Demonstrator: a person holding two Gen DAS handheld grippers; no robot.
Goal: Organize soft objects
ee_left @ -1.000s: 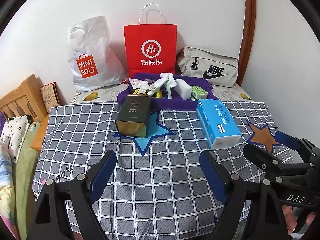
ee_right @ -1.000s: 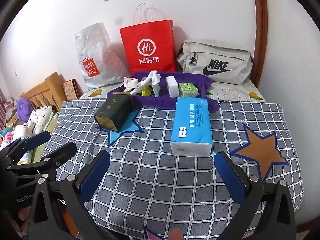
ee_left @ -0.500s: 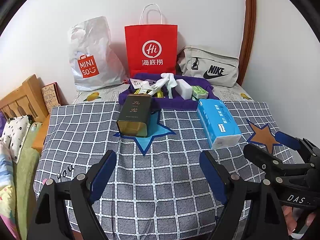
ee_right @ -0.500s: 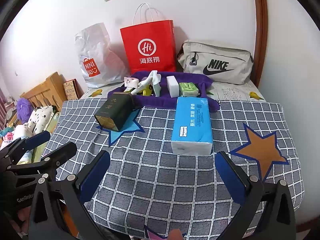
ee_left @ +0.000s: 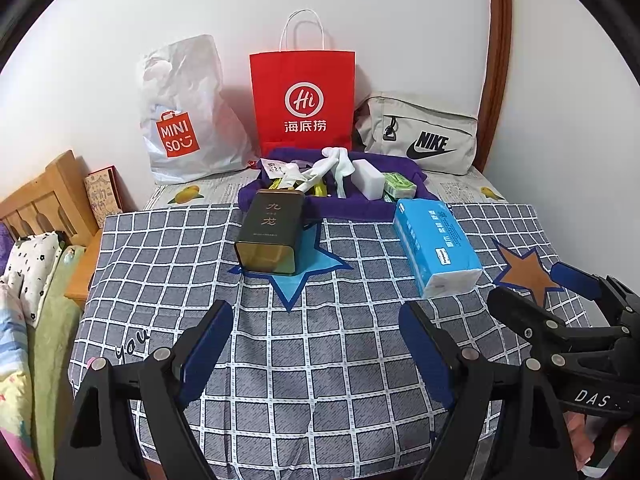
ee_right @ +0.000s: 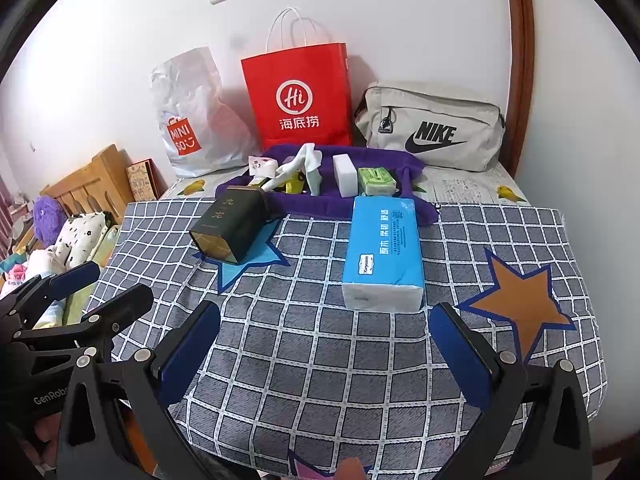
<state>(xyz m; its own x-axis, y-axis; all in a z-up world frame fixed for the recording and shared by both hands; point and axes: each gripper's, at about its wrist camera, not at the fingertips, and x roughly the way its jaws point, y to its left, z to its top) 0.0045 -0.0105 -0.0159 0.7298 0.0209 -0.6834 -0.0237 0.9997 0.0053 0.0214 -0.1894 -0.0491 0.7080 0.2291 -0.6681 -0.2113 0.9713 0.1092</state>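
Observation:
A blue tissue pack [ee_left: 436,246] [ee_right: 383,252] lies on the checked blanket, right of a dark tea tin [ee_left: 270,234] [ee_right: 230,228] on its side. Behind them a purple cloth tray [ee_left: 384,210] [ee_right: 412,200] holds white socks [ee_left: 336,162] [ee_right: 308,162], a white block [ee_left: 366,180] [ee_right: 345,174], a green packet [ee_left: 398,186] [ee_right: 376,182] and small packets. My left gripper [ee_left: 316,326] stands open above the near blanket with nothing between its pads. My right gripper [ee_right: 326,328] is open too, just short of the tissue pack.
Against the wall stand a white MINISO bag [ee_left: 184,116], a red paper bag [ee_left: 304,96] and a grey Nike pouch [ee_left: 420,136]. A wooden headboard [ee_left: 40,200] and pillows [ee_left: 28,260] are at the left. The blanket's near edge drops off below the grippers.

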